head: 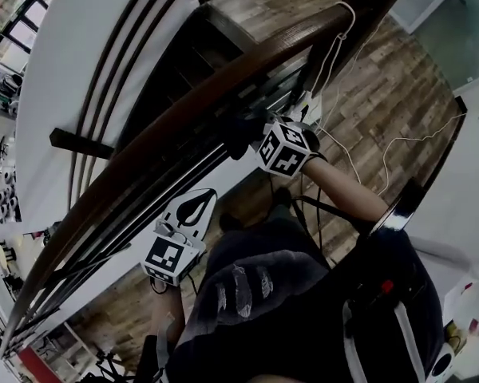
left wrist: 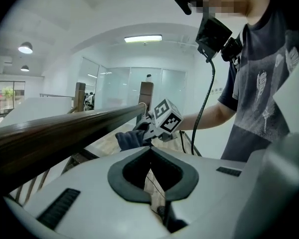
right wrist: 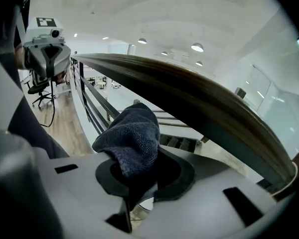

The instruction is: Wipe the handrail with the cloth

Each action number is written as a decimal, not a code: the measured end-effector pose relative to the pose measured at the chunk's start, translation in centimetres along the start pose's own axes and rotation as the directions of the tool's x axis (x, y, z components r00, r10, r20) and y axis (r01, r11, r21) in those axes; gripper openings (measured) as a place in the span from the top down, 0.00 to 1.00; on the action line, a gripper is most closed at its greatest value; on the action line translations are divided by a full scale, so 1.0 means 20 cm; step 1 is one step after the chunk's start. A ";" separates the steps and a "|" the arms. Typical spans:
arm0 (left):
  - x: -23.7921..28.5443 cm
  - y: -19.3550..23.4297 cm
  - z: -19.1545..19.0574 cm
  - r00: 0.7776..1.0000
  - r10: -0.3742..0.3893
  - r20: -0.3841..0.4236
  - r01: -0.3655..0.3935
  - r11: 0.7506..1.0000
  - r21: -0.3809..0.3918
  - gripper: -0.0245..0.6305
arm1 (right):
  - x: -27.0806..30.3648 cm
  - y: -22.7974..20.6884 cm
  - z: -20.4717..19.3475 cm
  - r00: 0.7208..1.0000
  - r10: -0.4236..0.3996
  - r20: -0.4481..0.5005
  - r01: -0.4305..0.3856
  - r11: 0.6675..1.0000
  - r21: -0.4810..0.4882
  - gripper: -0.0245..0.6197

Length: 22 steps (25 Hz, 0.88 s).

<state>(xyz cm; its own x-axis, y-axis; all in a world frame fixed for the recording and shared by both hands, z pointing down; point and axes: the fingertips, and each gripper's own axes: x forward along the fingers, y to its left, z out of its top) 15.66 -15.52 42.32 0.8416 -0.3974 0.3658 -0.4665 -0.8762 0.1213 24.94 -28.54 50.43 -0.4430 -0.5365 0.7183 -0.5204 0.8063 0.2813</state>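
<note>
The right gripper (right wrist: 142, 173) is clamped on the dark blue cloth (right wrist: 132, 138), which bulges up out of the jaws just below and beside the wooden handrail (right wrist: 199, 106); whether cloth and wood touch I cannot tell. To wipe well, I judge the bunched cloth should be pressed onto the rail's top and side and drawn along it with even pressure, hard jaws kept off the wood; the left gripper (left wrist: 150, 169), jaws together on nothing, sits further along beside the rail and should leave the path free.

The wooden handrail (right wrist: 189, 91) looks glossy, the cloth (right wrist: 132, 138) nubbly.
</note>
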 end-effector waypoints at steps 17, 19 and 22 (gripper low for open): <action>-0.37 -0.26 -0.02 0.958 0.274 0.088 -0.261 0.956 -0.134 0.95 | -0.75 0.71 0.52 0.607 0.227 0.762 -0.677 0.649 0.346 0.88; -0.34 -0.41 -0.05 0.958 0.280 0.068 -0.270 0.955 -0.122 0.95 | -0.87 0.77 0.40 0.591 0.215 0.778 -0.689 0.635 0.348 0.88; -0.25 -0.61 -0.05 0.956 0.288 0.053 -0.282 0.954 -0.100 0.95 | -1.02 0.81 0.19 0.569 0.186 0.801 -0.710 0.602 0.365 0.88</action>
<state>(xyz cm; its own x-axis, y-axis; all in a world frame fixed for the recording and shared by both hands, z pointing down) 16.86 -2.48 39.94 0.6847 -0.6467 0.3363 -0.7097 -0.6966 0.1053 22.66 -5.51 37.91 -0.9336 -0.3551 -0.0486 -0.2653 0.7757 -0.5726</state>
